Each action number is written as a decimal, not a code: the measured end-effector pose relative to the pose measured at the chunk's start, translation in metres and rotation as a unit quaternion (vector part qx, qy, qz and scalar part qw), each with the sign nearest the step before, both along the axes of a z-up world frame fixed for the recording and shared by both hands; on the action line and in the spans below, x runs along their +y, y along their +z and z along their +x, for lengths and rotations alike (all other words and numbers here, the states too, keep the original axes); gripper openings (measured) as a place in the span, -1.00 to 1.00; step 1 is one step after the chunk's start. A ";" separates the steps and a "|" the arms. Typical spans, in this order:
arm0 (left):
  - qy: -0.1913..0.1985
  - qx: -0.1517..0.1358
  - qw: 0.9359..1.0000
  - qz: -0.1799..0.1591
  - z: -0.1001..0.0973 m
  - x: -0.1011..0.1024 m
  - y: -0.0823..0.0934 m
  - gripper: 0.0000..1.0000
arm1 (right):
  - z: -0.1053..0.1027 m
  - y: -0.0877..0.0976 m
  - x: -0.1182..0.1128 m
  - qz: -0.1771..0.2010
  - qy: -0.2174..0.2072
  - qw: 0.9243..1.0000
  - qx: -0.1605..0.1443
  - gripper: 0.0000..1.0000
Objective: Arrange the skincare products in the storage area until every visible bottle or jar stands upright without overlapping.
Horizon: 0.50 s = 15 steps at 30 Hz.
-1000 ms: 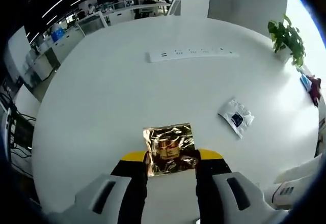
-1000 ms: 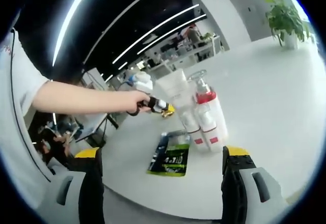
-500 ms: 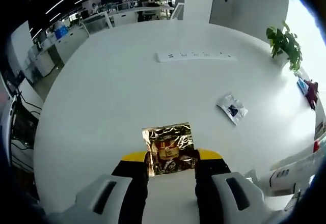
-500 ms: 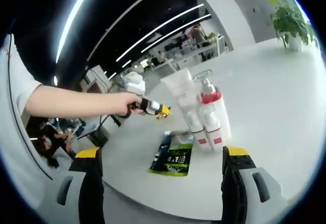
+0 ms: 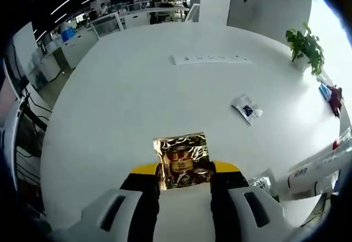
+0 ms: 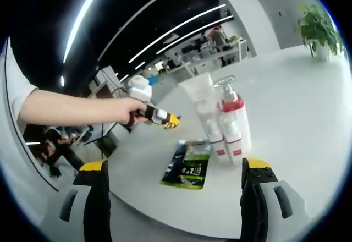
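Gold foil caught the light between the jaws of the left gripper [image 5: 184, 177], which were closed on a small gold sachet [image 5: 182, 161] held above the white table [image 5: 137, 99]. Taking that sachet as landmark in the left gripper view, a white power strip [image 5: 212, 59] lay far beyond it, a small white packet [image 5: 247, 109] sat beyond it and to its right, and a potted plant [image 5: 305, 45] stood further right near the table's edge. A white tube [image 5: 314, 171] lay on its side at the right, level with the sachet.

In the right gripper view, a person's hand [image 6: 131, 111] carried the left gripper [image 6: 165, 120] to the left of 2 standing items. A dark green sachet [image 6: 190, 165] lay flat just in front of them. The upright white tube [image 6: 202, 110] and the red-collared pump bottle [image 6: 232, 122] stood side by side, touching or nearly so. The right gripper [image 6: 175, 190] had its jaws spread wide, with nothing between them.

The gold sachet looked thin, light and crinkly, so it would likely slip or fold under a loose pinch; a grip across its middle seemed soundest. It probably could not stand by itself. The fallen tube appeared soft-walled and smooth, and would best be taken near its stiffer cap end. The pump bottle looked rigid but top-heavy, easily toppled by a nudge.
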<state>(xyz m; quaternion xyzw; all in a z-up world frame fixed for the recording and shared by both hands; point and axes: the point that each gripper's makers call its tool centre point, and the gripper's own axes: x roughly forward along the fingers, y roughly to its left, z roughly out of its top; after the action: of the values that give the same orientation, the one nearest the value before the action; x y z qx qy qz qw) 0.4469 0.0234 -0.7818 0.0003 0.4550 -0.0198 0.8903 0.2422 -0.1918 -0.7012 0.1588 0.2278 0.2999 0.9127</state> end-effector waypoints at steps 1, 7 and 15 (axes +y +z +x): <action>0.000 0.002 1.000 -0.001 -0.006 0.000 0.000 -0.22 | 0.000 0.000 0.000 -0.001 0.002 1.000 0.000 0.99; 0.008 0.012 1.000 -0.004 -0.028 0.003 -0.005 -0.22 | -0.002 -0.001 0.003 -0.013 0.010 1.000 -0.001 0.99; 0.009 0.025 1.000 -0.002 -0.056 0.002 -0.012 -0.22 | -0.004 0.001 0.004 -0.018 0.016 1.000 -0.003 0.99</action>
<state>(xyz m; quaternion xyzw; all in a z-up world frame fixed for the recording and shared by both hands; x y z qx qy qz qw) 0.3911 0.0250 -0.7937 -0.0059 0.4773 -0.0127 0.8786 0.2380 -0.1876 -0.7006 0.1375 0.2331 0.3104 0.9113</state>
